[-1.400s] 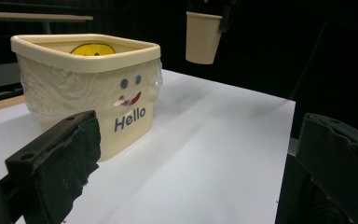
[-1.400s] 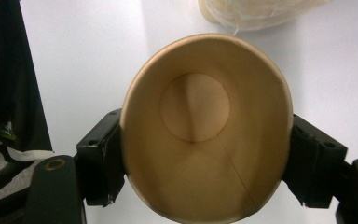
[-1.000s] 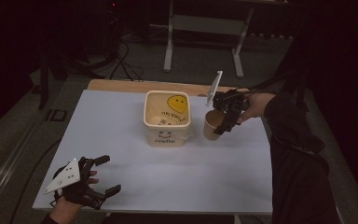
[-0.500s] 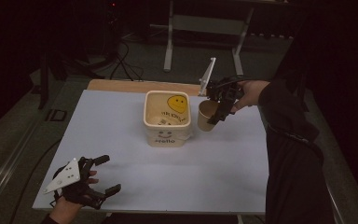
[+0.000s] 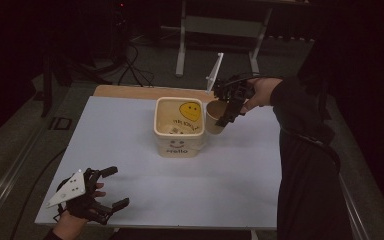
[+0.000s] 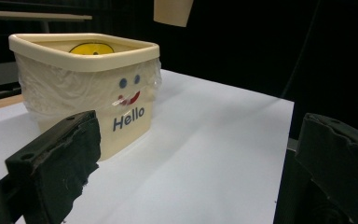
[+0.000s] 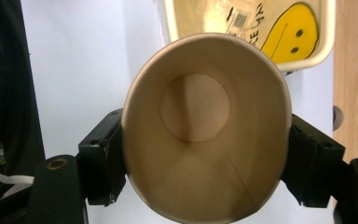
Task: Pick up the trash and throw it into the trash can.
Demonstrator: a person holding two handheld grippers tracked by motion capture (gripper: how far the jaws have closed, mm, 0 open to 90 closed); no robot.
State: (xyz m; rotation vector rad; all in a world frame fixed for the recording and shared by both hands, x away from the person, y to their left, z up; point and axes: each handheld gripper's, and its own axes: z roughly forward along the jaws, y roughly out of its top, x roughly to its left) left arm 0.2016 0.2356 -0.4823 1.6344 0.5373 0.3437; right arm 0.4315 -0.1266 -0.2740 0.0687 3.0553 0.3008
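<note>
Beside tub, right tongs grip seemingly empty cup.

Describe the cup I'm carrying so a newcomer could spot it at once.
Start at the white table and find the cream "Hello" bin in its middle. Just beside the bin's rim, the right gripper clamps a paper cup: plain brown, empty, unprinted, lifted off the table.
</note>
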